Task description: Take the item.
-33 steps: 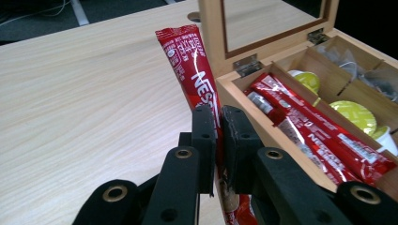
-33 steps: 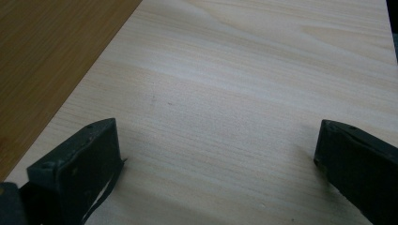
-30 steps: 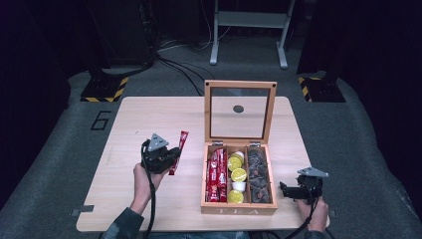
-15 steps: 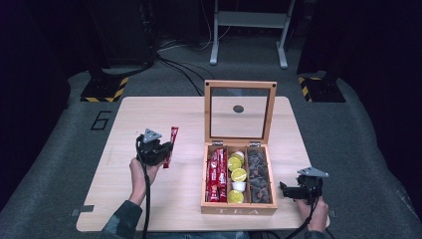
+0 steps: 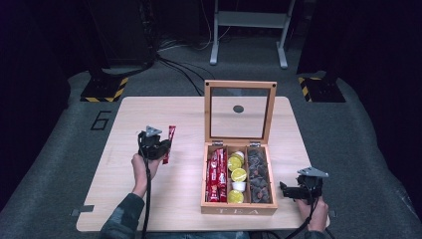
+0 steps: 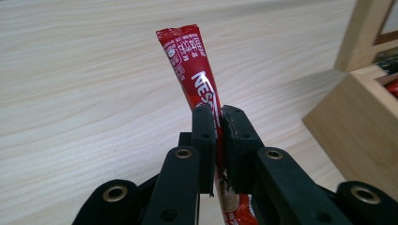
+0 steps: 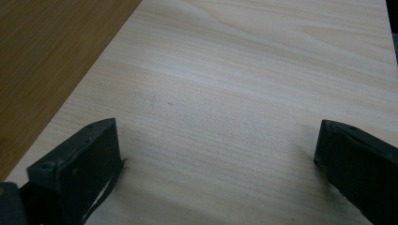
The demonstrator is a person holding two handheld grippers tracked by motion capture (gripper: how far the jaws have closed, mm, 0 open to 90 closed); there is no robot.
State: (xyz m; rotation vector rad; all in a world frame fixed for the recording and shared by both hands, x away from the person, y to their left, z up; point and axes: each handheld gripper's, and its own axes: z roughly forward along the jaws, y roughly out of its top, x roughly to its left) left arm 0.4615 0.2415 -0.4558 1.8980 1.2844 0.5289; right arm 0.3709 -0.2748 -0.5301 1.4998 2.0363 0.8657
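high: fixed overhead, looks forward-down on whole desk (image 5: 149, 209) | left cam: close along its tongs (image 6: 217, 112), shares box (image 6: 361, 117) corner | right cam: close, low over bare desk

A pale wooden table (image 5: 179, 112) with rounded corners stands on grey carpet (image 5: 54, 149), its grain running left to right in the high view. On its right half sits an open wooden tea box (image 5: 239, 209), lid raised upright, with 3 compartments: red sachets at the left, yellow-lidded and white cups in the middle, dark packets at the right. The word TEA marks its front wall. The bare tabletop (image 7: 234, 108) beside the box's right wall shows faint scuffs in the right gripper view.
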